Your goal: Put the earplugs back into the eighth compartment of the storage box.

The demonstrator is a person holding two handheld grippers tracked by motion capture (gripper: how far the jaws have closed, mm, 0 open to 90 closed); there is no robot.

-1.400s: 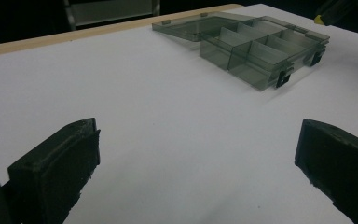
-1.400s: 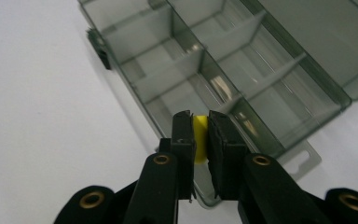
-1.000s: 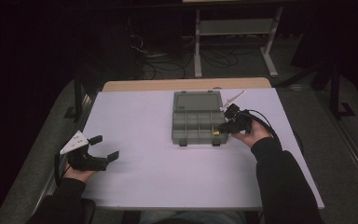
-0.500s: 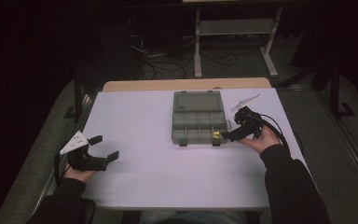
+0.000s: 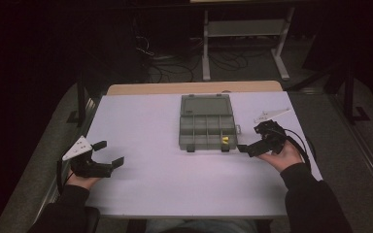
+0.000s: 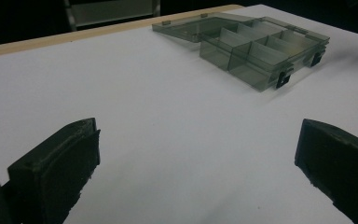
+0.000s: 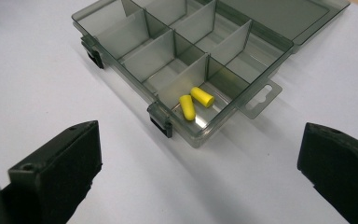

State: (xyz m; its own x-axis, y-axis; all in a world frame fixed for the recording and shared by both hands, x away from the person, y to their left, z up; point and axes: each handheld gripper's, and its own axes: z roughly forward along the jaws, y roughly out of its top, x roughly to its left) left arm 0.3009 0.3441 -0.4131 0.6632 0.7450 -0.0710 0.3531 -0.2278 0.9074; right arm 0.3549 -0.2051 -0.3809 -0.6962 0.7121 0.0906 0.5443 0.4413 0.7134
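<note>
Two yellow earplugs (image 7: 196, 103) lie touching each other in the near corner compartment of the smoky clear organizer box (image 5: 207, 127), which sits lid-open toward the far middle of the white desk (image 5: 155, 184). Just beside the box's near right corner, the right gripper (image 5: 250, 147) rests in the person's hand with its fingers (image 7: 56, 172) spread wide and nothing between them, having just been opening. Well apart at the desk's near left edge, the left gripper (image 5: 108, 154) points toward the box, its fingers (image 6: 56, 168) likewise wide apart and empty.

No readable text, label or number shows anywhere.
</note>
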